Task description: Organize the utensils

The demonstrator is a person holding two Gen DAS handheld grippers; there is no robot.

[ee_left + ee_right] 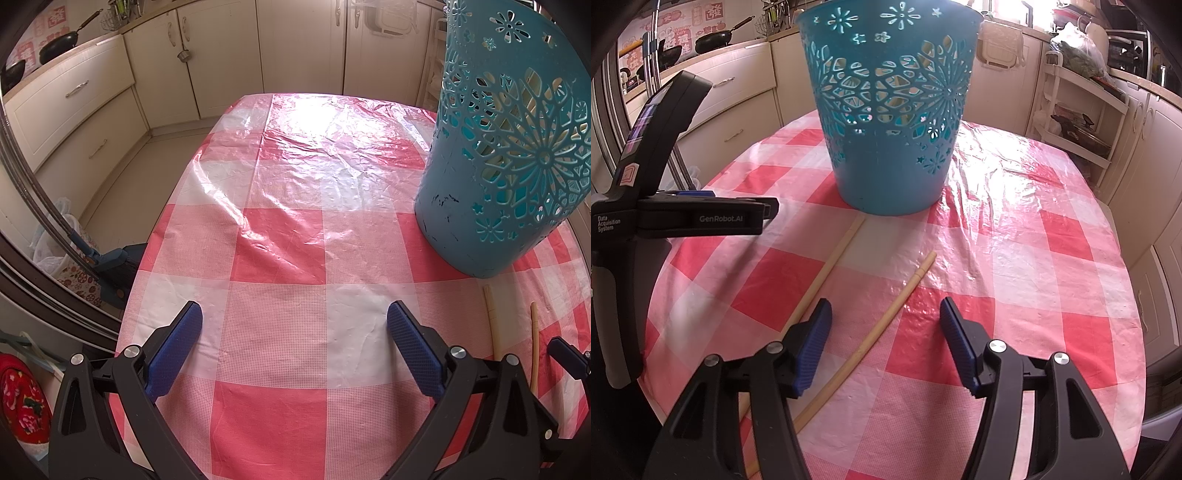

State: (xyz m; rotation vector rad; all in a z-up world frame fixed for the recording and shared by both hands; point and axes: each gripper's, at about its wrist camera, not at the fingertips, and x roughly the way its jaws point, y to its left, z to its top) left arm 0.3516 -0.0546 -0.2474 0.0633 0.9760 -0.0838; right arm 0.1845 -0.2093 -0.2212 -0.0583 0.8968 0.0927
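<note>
A teal basket (888, 110) with cut-out flower patterns stood upright on a table (1052, 258) covered in a red-and-white checked cloth; in the right wrist view it filled the upper centre of the frame. Pale sticks showed dimly through its holes. Two chopsticks lay flat on the cloth in front of it, apart from each other. The left chopstick (831, 266) ran from just beside the basket's base down toward the lower left, passing under the left pad of the right gripper (884, 345). The right chopstick (875, 328) lay diagonally in the lower centre, between that gripper's pads but touched by neither. The right gripper's jaws stood partly open and held nothing.

In the left wrist view the left gripper (293, 350) hovered at the bottom of the frame over bare cloth, jaws wide apart and empty. The basket rose at the upper right, the chopsticks at the lower right edge. Cream cabinets (221, 55) lined the background.
</note>
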